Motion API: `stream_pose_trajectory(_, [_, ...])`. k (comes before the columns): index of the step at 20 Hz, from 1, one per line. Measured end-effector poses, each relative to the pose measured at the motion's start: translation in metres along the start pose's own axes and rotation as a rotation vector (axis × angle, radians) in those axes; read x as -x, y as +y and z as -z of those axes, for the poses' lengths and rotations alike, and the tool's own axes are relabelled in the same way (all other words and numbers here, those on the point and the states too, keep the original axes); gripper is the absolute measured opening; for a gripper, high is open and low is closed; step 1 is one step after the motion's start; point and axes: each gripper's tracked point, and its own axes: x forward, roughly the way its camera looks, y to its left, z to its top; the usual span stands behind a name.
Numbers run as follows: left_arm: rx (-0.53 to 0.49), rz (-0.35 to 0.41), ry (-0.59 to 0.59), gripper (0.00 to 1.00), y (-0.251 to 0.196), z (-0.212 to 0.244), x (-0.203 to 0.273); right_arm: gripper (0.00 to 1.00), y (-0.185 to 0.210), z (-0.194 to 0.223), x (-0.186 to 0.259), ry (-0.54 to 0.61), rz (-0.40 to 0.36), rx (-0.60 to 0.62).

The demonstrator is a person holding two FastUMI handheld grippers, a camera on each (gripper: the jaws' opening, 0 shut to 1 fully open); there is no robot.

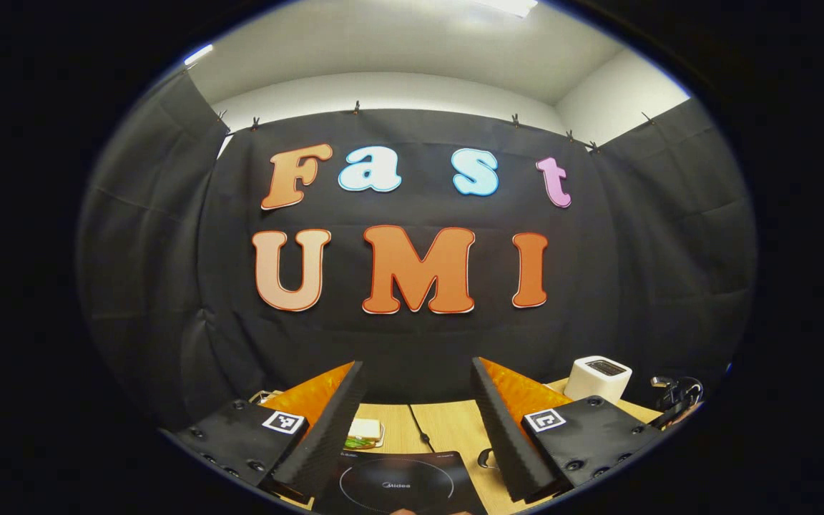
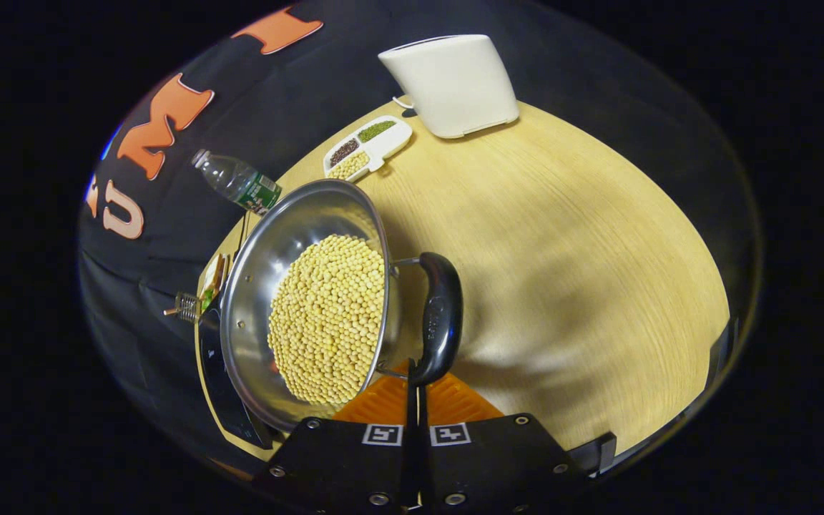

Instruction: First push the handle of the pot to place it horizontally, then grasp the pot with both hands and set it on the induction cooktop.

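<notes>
Right claw (image 2: 415, 390): fingers drawn together with no gap between them; their tips reach the lower end of the pot's black handle (image 2: 440, 318). Whether they pinch the handle or only touch it, cannot tell.
Pot handle: black loop on two metal rods at the pot's side, running lengthwise just beyond the right claw in the right gripper view.
Pot (image 2: 290, 286): steel, wide and shallow, filled with small yellow beans (image 2: 326, 318). It appears tilted in this view; its far side overlaps the black cooktop (image 2: 222, 390).
Behind the pot: a water bottle (image 2: 237, 182) lying toward the bench's far edge; a white divided tray (image 2: 369, 146) with three kinds of grain; a white toaster (image 2: 455, 82) near a far corner of the bench (image 2: 562, 236).
Beside the cooktop: a small metal clip (image 2: 183, 307) and a sandwich (image 2: 213, 279), partly hidden by the pot rim.
Left claw (image 1: 415, 411): wide open, nothing between the fingers, held above the bench and pointing at the back wall.
Below left claw: the black cooktop (image 1: 398, 483), its ring marking bare, with a cord (image 1: 419, 429) running back from it.
Left claw surroundings: sandwich (image 1: 364, 433) just left of the cooktop; toaster (image 1: 598, 378) at the bench's far right.
</notes>
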Motion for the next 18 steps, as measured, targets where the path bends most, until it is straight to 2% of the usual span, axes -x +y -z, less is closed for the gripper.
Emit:
stream_pose_trajectory(5, [-0.008,-0.002,0.028,0.99,0.006,0.015,-0.001,0.00,0.006,-0.049,0.003,-0.089,0.035,-0.004])
stream_pose_trajectory(8, [-0.001,0.003,0.051,0.96,0.007,0.024,-0.004,0.00,0.007,-0.066,-0.003,-0.097,0.043,-0.037])
stream_pose_trajectory(11, [0.010,0.009,0.080,0.99,0.009,0.037,-0.007,0.00,0.003,-0.080,-0.015,-0.111,0.076,-0.029])
stream_pose_trajectory(14, [0.012,-0.002,0.153,0.98,0.010,0.063,-0.014,0.00,0.001,-0.090,-0.019,-0.119,0.101,-0.038])
stream_pose_trajectory(18, [0.023,0.039,0.273,0.96,-0.008,0.100,-0.020,0.00,0.002,-0.095,-0.014,-0.135,0.101,-0.030])
